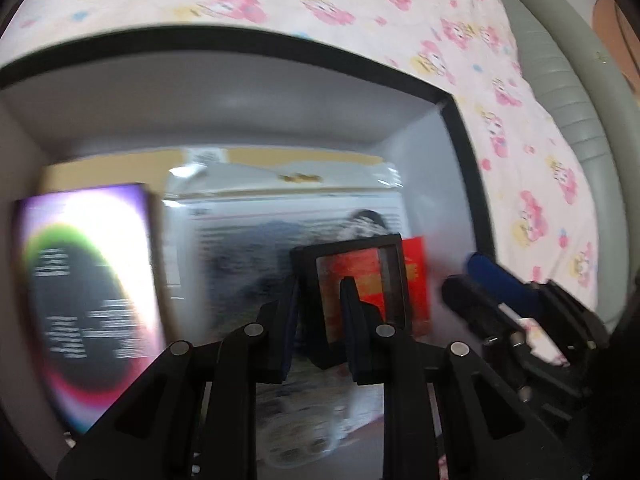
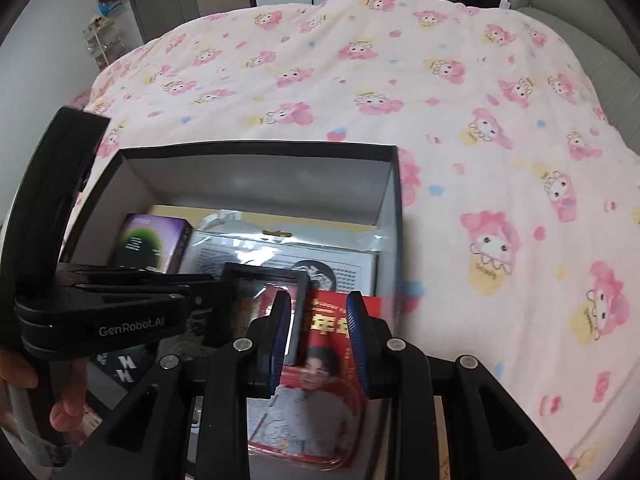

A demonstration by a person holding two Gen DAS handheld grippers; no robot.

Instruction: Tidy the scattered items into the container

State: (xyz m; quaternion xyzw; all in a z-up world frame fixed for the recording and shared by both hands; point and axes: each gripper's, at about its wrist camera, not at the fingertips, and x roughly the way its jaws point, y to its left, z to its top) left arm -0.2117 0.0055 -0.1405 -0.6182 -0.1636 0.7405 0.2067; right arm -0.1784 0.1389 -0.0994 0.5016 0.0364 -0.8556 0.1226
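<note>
A black open box [image 2: 256, 152] sits on the pink patterned bedspread [image 2: 480, 160]. Its rim also shows in the left wrist view [image 1: 460, 140]. Inside lie a purple carton [image 2: 152, 240] and a white plastic-wrapped package [image 2: 280, 256]. My left gripper [image 1: 319, 284] is shut on the left edge of a small black-framed square case [image 1: 360, 280], held low inside the box. My right gripper [image 2: 319, 300] hangs over the box's near right corner with its pads apart. A red packet [image 2: 324, 360] with a printed figure shows face-on in the gap, blurred, not pinched.
From the right wrist view, the left gripper [image 2: 212, 284] reaches in from the left, with a hand [image 2: 64, 404] on its handle. A grey padded headboard [image 2: 580, 40] borders the bed at the right. Cupboards stand beyond the bed's far edge.
</note>
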